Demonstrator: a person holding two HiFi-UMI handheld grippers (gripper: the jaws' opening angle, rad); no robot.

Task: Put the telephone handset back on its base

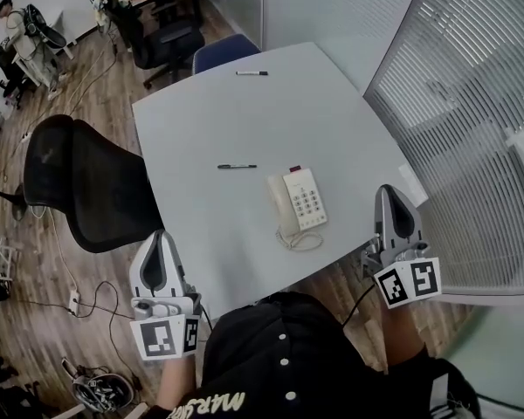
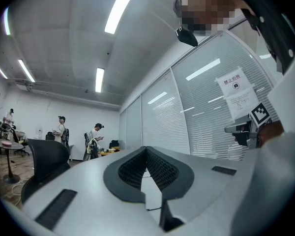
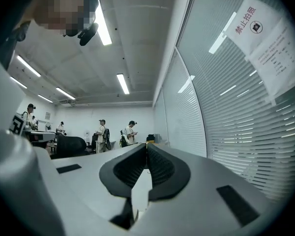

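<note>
A cream telephone base [image 1: 304, 198] with a keypad stands near the front edge of the grey table [image 1: 244, 120]. Its handset [image 1: 278, 206] lies along the base's left side, and the coiled cord [image 1: 302, 241] loops in front. Neither gripper touches the phone. My left gripper [image 1: 162, 236] is held off the table's front left corner, jaws shut and empty. My right gripper [image 1: 391, 190] hovers at the front right edge, to the right of the phone, also shut and empty. Both gripper views look out level across the room, with the left gripper [image 2: 146, 148] and the right gripper [image 3: 147, 145] showing tips that meet.
Two pens lie on the table, one [image 1: 237, 166] behind the phone, one [image 1: 251, 73] near the far edge. A black mesh chair [image 1: 79, 182] stands at the left, a blue chair [image 1: 225, 51] at the far end. A glass wall with blinds [image 1: 472, 103] runs along the right.
</note>
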